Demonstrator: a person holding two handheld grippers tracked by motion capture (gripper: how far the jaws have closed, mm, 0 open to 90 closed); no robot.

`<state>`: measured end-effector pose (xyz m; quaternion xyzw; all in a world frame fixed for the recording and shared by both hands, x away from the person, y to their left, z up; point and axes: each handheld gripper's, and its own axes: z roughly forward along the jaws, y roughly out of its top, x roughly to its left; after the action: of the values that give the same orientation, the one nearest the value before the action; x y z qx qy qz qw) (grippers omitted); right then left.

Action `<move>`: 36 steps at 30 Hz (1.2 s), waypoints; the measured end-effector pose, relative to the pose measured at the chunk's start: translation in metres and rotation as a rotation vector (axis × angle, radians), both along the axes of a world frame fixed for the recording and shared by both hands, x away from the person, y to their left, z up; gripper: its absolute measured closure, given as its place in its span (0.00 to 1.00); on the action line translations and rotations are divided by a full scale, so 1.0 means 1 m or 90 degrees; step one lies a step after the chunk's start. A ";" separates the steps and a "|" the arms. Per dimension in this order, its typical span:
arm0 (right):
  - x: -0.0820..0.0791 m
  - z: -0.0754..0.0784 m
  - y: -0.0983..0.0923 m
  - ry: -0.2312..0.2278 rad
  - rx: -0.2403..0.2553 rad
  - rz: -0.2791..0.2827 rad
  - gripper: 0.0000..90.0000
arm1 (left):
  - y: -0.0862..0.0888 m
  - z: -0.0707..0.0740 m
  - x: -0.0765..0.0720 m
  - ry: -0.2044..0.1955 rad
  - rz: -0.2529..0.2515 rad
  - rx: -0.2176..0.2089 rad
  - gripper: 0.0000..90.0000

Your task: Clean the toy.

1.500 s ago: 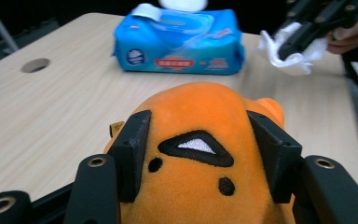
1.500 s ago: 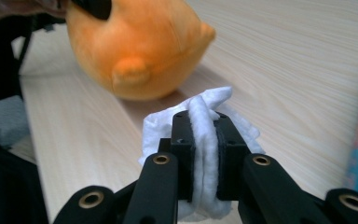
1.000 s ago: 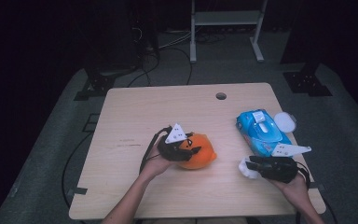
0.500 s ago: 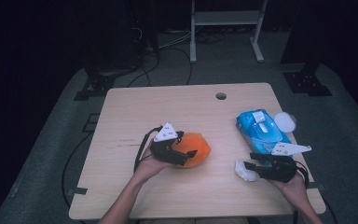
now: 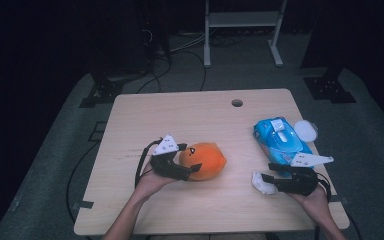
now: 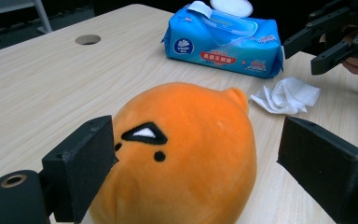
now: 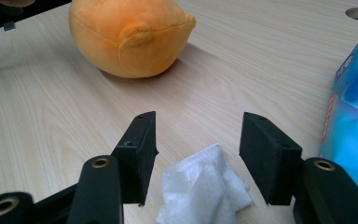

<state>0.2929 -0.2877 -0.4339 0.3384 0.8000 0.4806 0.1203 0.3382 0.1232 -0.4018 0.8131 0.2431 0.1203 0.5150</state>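
On the surface (image 5: 180,120) I see my left tool (image 5: 189,159) set around the near-left side of the orange plush toy (image 5: 207,160). Its jaws have just been opening and now stand wide: in the left gripper view the toy (image 6: 186,154) sits between them, the left jaw just at its cheek, the right jaw clear of it. The toy rests on the surface near the middle, not lifted.

My right tool (image 5: 265,178) lies low at the near right, jaws half apart and just lately opening, with the crumpled white tissue (image 5: 261,183) on the surface between them; in the right gripper view the tissue (image 7: 205,191) is touched by neither pad.

Just beyond that tool lies a blue pack of wipes (image 5: 281,141), with a round white lid (image 5: 305,130) at its far right corner. A round hole (image 5: 237,103) is cut in the surface near the far edge.

The left tool covers the toy's near-left flank from above. The right gripper view cuts off the pack (image 7: 354,121) at its right edge and the tissue at the bottom. The floor beyond the surface is dark; I make out cables and a white frame (image 5: 240,30) there, little else.
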 end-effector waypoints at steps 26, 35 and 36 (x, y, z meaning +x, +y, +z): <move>0.000 -0.001 0.000 -0.001 -0.004 0.002 0.47 | 0.025 -0.008 -0.015 0.014 0.024 -0.004 0.11; 0.000 -0.001 0.000 0.000 -0.003 0.002 0.46 | 0.036 -0.010 -0.020 0.017 0.040 -0.009 0.11; 0.000 -0.001 0.000 0.000 -0.004 0.003 0.46 | 0.037 -0.011 -0.021 0.018 0.040 -0.007 0.11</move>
<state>0.2925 -0.2873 -0.4349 0.3362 0.8023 0.4782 0.1207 0.3176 0.1605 -0.4127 0.8038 0.2768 0.1234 0.5119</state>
